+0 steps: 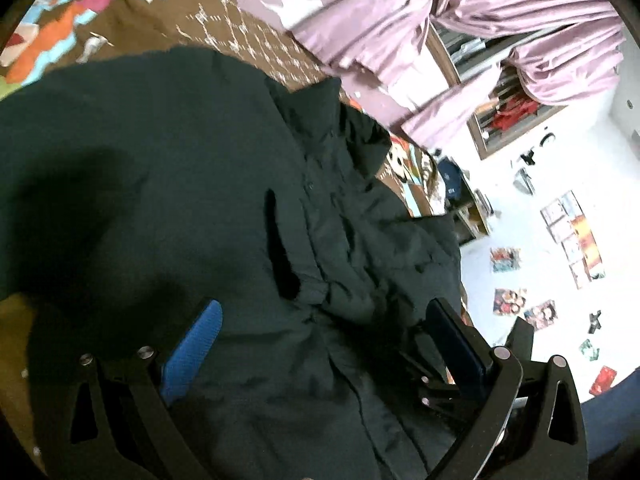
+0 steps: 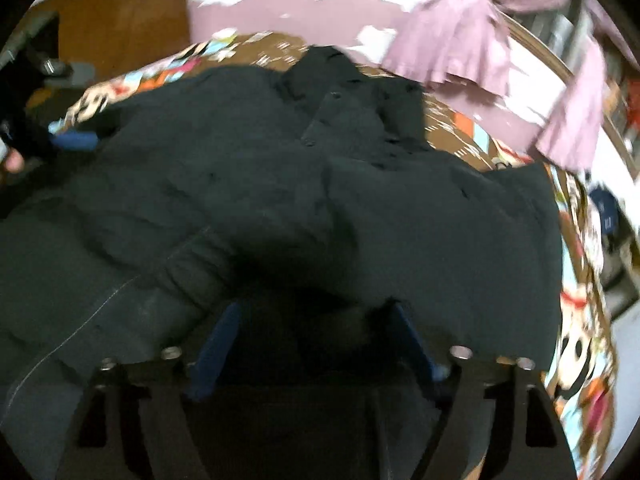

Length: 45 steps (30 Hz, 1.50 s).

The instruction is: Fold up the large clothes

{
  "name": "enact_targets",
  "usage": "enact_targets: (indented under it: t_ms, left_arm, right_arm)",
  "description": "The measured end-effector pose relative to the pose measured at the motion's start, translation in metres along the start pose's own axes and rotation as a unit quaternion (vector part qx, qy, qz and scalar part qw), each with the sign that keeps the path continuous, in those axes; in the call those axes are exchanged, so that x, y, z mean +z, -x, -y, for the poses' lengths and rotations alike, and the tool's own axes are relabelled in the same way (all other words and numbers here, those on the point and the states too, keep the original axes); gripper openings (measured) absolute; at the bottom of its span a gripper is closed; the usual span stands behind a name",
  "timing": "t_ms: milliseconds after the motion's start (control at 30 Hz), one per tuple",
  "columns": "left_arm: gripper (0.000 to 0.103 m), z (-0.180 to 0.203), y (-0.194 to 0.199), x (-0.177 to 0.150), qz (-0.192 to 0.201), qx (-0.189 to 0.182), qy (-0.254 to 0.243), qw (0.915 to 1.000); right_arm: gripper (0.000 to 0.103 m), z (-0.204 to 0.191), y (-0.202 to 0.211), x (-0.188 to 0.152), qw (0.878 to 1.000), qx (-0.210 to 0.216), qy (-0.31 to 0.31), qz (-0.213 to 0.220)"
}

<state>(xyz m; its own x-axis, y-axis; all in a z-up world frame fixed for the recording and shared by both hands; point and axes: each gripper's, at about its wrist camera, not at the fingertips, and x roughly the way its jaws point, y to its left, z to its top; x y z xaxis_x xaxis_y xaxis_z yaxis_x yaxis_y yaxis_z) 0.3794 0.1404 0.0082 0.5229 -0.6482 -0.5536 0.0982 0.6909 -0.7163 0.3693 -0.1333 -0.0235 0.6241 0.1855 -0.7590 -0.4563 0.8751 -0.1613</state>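
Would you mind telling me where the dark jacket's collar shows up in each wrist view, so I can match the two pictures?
Left wrist view: the collar of the dark jacket stands just above the picture's centre, at the garment's far end.
Right wrist view: the collar sits top centre, again at the far end.
Shared landmark: the purple curtain, upper right in both.

Black angular frames on left gripper (image 1: 320, 344) and right gripper (image 2: 316, 340), with triangular cut-outs and round silver screws at the pivots. Ribbed blue pads (image 1: 192, 350) lining both fingers, brighter on one side, darker opposite.
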Motion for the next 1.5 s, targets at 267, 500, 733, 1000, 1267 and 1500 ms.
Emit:
enact_targets:
  t_ms: [267, 500, 733, 1000, 1267, 1500]
  left_arm:
    - [0.099, -0.003, -0.066, 0.013, -0.076, 0.059, 0.021, 0.9951]
    - [0.076, -0.018, -0.089, 0.017, -0.088, 0.049, 0.070, 0.9925]
    - [0.012, -0.026, -0.094, 0.016, -0.078, 0.102, 0.087, 0.9879]
    - [0.004, 0.022, -0.026, 0.009, 0.028, 0.140, -0.049, 0.9886]
    - [0.004, 0.024, 0.029, -0.015, 0.060, 0.202, -0.109, 0.9714]
    - [0.004, -0.019, 0.001, -0.019, -0.006, 0.242, -0.053, 0.9689]
  right_arm:
    - [0.086, 0.028, 0.009, -0.043, 0.993, 0.020, -0.116, 0.017]
    - [0.089, 0.027, 0.012, -0.050, 0.990, 0.026, -0.130, 0.040]
    - [0.089, 0.026, 0.015, -0.048, 0.991, 0.014, -0.125, 0.036]
    - [0.091, 0.032, 0.050, -0.005, 0.989, 0.015, -0.111, 0.096]
    - [0.092, 0.025, -0.004, 0.055, 0.988, 0.055, -0.138, 0.034]
    - [0.095, 0.010, -0.091, 0.051, 0.988, 0.024, -0.124, -0.091]
